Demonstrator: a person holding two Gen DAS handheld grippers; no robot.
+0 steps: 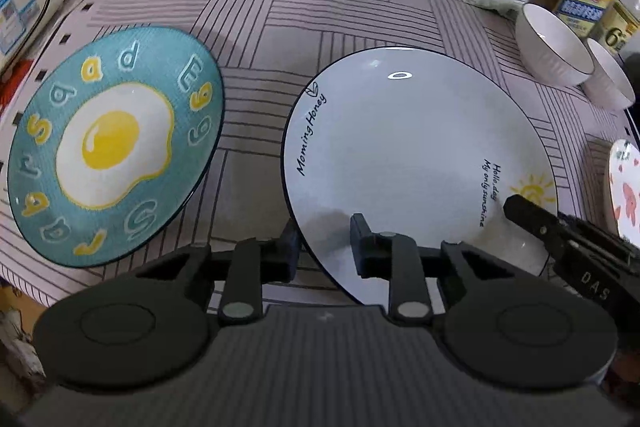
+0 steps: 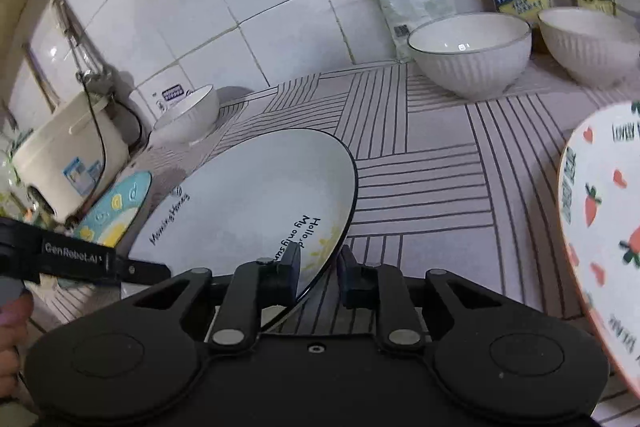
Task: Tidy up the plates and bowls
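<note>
White plate (image 1: 400, 147) empty, bowls (image 2: 470, 53) empty

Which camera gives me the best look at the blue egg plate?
The left wrist view: the blue egg plate shows whole, face up, left of the white plate. The right wrist view shows only a sliver behind the white plate.

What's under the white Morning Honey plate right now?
Around the white plate only the striped cloth shows. Both grippers, left and right, clamp its near rim. Anything directly beneath the plate is covered by it.
</note>
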